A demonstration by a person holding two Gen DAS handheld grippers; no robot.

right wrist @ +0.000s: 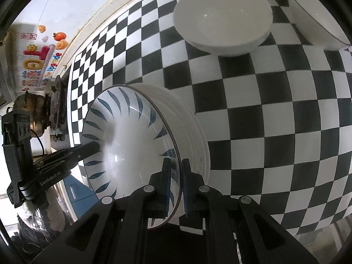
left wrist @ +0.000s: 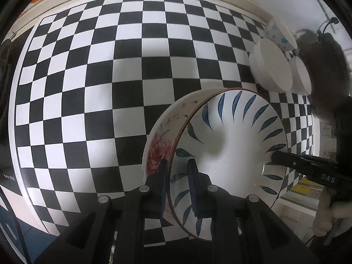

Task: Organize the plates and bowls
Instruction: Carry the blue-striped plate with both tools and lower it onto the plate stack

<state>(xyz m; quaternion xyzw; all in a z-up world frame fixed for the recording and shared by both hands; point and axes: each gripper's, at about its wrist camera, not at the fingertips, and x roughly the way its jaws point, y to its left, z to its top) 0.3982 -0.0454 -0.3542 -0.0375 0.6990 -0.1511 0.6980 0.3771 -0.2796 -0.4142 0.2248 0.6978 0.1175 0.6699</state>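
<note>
- left gripper [left wrist: 177,176], low centre of the left wrist view, is clamped on the near rim of the leaf bowl [left wrist: 233,145], one finger outside against the pink flower, one inside.
- the leaf bowl fills the lower middle of that view, tilted with its mouth to the right, over the checked cloth [left wrist: 88,88]; whether it touches the cloth i cannot tell.
- right gripper [right wrist: 176,180], low centre of the right wrist view, pinches the opposite rim, a finger on either side of the wall.
- white bowl [right wrist: 222,15] sits upright at the top of that view, with a rimmed bowl [right wrist: 316,17] just beside it at upper right.
- step in hand, as i judge it: carrying the leaf bowl with both grippers toward the other bowls.
- next move calls for levelling it, keeping both grips even, and lowering it onto or beside the white bowl before letting go.
</note>
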